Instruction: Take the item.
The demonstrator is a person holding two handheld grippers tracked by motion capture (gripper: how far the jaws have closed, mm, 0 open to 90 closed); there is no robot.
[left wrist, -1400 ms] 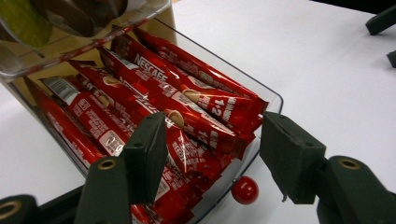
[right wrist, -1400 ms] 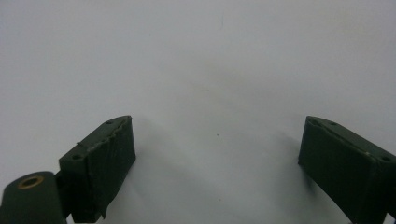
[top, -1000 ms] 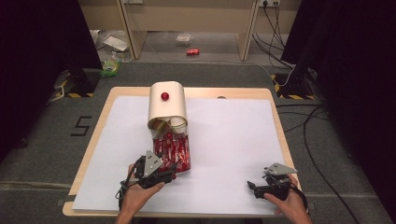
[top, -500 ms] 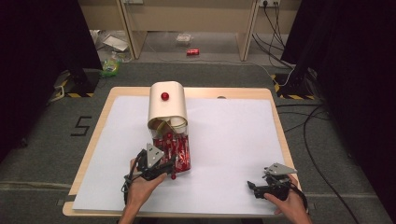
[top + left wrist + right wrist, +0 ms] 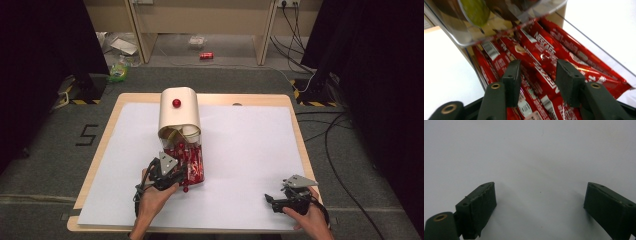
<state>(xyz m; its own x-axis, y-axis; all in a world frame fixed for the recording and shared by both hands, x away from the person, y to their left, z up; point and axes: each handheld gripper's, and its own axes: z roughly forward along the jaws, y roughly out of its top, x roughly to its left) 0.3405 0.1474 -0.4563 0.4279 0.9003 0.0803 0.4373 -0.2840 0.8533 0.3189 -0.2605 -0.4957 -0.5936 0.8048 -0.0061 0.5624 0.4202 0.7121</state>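
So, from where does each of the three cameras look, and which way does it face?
High view: above the person's side, looking forward and down on the table; both hands show.
Left gripper view: on the left gripper, facing red sachets in the clear tray; its jaws show.
Right gripper view: on the right gripper, facing bare white paper; its jaws show.
Shared: high and left gripper views show the sachets.

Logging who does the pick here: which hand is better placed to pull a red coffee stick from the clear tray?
Left. The left gripper already straddles a red coffee stick; the right gripper rests apart.
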